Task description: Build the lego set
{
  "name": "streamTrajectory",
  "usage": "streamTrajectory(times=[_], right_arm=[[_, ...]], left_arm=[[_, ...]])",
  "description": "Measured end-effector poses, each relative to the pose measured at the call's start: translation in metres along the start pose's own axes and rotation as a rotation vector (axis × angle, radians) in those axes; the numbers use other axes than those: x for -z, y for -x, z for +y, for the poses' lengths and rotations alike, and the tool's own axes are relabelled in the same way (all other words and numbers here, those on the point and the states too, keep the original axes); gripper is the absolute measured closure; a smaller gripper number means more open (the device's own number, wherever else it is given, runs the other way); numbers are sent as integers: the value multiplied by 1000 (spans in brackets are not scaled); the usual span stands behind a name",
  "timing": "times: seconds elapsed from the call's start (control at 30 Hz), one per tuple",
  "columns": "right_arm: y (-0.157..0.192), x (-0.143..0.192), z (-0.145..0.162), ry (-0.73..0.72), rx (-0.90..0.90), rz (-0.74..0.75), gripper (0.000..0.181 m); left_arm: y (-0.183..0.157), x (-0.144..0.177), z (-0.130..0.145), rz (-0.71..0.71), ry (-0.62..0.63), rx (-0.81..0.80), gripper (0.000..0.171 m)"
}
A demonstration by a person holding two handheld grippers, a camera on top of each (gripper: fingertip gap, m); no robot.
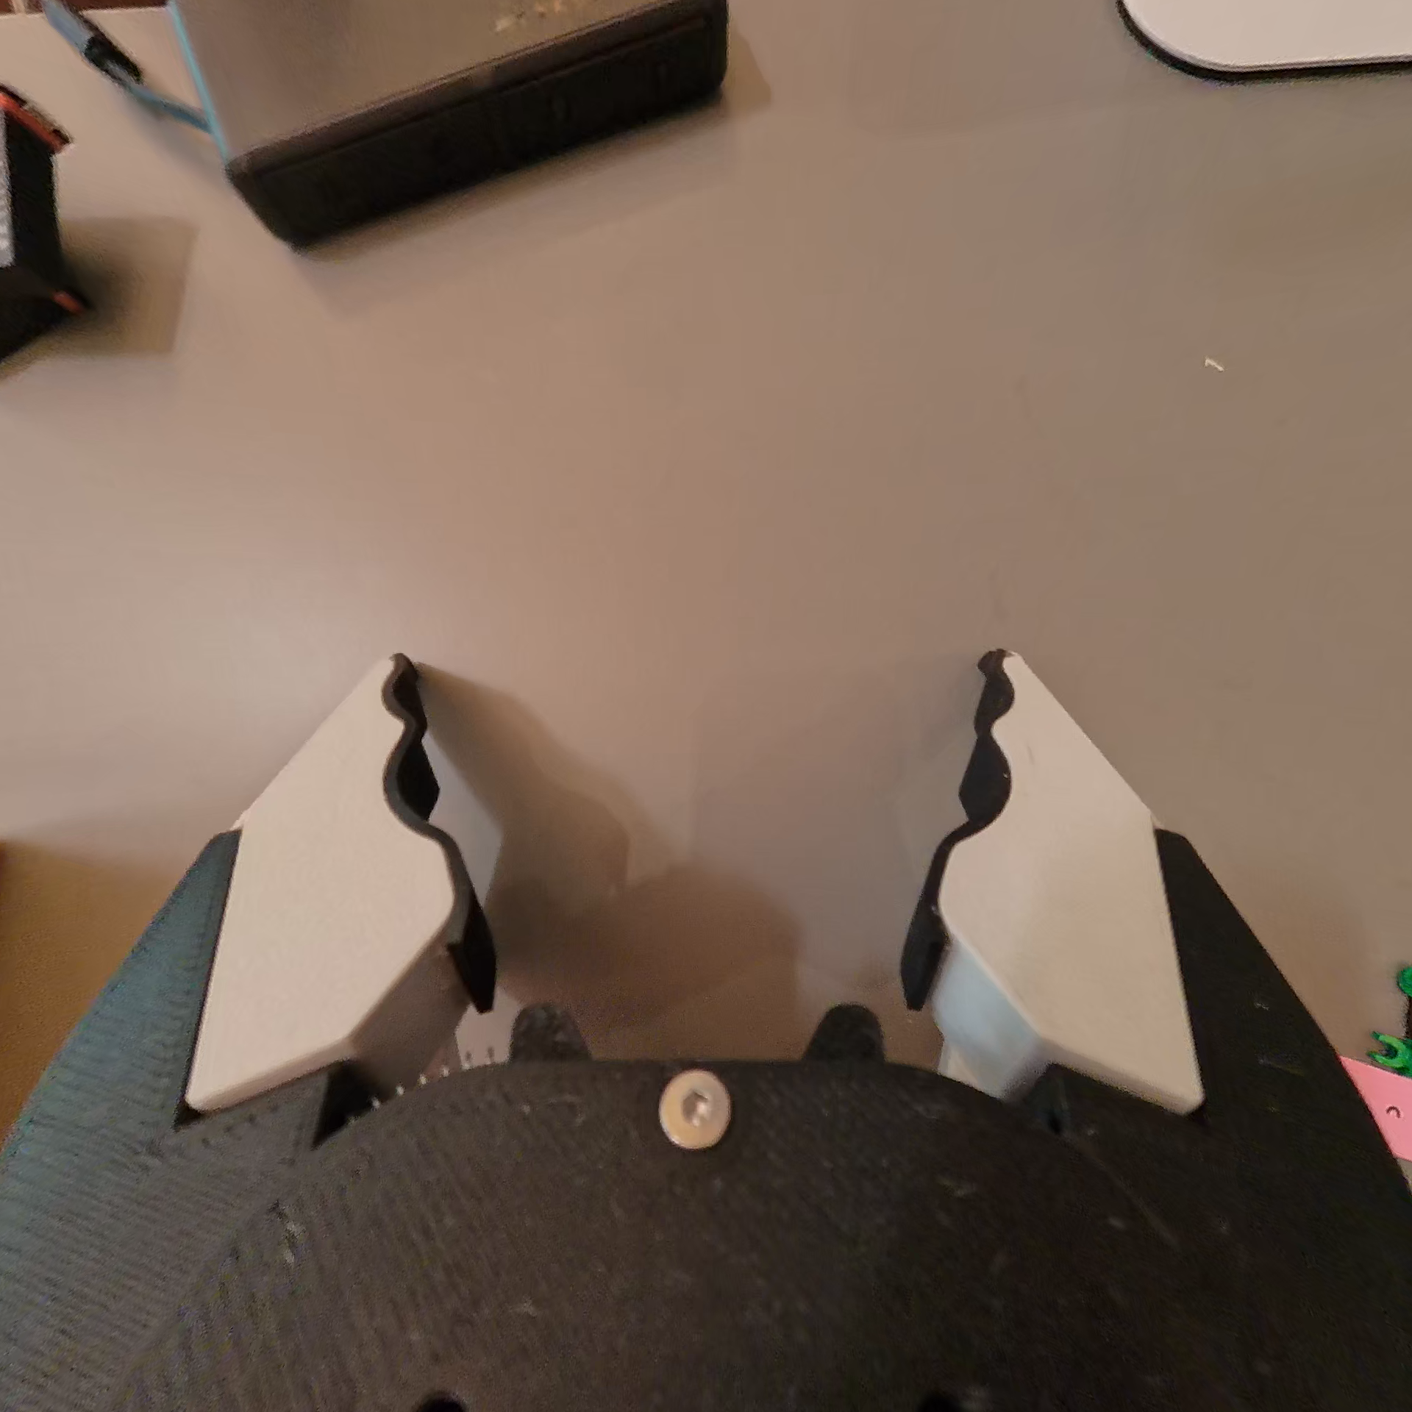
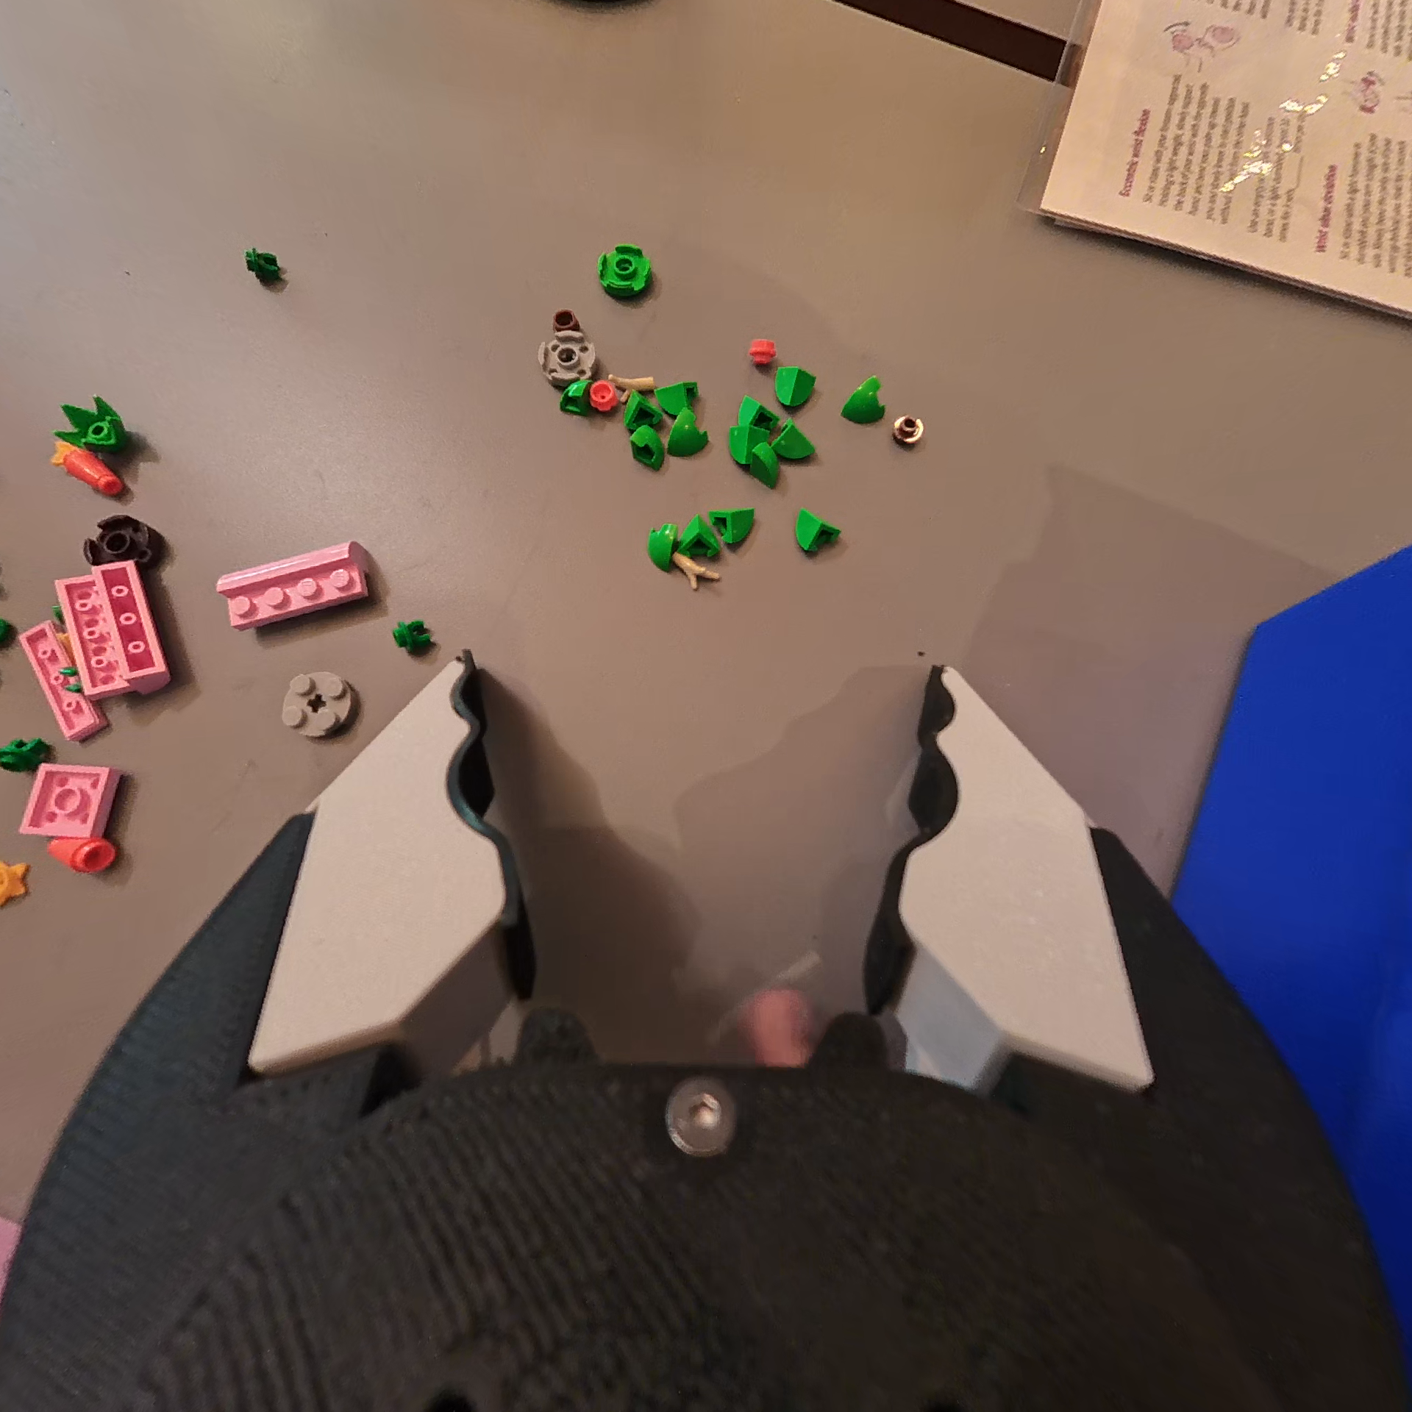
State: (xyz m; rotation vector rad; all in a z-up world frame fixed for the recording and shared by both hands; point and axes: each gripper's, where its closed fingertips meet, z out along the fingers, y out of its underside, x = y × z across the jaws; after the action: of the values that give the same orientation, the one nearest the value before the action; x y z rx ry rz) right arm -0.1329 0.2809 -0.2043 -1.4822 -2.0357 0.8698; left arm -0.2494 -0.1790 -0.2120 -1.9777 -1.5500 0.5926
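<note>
Loose lego pieces lie scattered on a grey table [image 2: 764, 153] as two hand-held grippers hover above it. In the left wrist view, the left hand-held gripper [image 1: 699, 661] is spread wide over bare table, nothing between its fingers; a black and red object [image 1: 27, 229] sits at the upper left edge, a grey and black box [image 1: 458, 99] with a blue cable beside it lies at upper centre, a white object [image 1: 1284, 34] fills the upper right corner. In the right wrist view, the right hand-held gripper [image 2: 699, 665] is likewise spread and empty; at left lie pink bricks [image 2: 99, 642], an orange carrot piece [image 2: 95, 472], a long pink brick [image 2: 294, 584] and a grey round plate [image 2: 318, 704] just beside the left fingertip; above centre, well clear of the fingers, lies a cluster of small green leaf pieces [image 2: 718, 435]; a printed sheet [image 2: 1238, 130] occupies the upper right; a blue panel [image 2: 1314, 840] stands at right, just beside the right finger.
</note>
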Motion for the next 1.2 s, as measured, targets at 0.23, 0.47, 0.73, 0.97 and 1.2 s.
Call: streamTrajectory(times=[0.23,0.47,0.73,0.97,1.2], right_arm=[[14,11,-7,-32,92,-63,68],[138,102,-17,-306,231,-619,77],[165,148,41,-192,366,-614,131],[176,116,53,-130,411,-509,132],[181,104,56,-65,528,-451,155]], left_arm=[[50,35,-19,-184,-75,-117,87],[-31,109,-55,9,-423,-337,92],[-215,162,-8,780,-443,-531,107],[-258,158,22,797,-393,-655,106],[-257,162,21,790,-424,-655,106]])
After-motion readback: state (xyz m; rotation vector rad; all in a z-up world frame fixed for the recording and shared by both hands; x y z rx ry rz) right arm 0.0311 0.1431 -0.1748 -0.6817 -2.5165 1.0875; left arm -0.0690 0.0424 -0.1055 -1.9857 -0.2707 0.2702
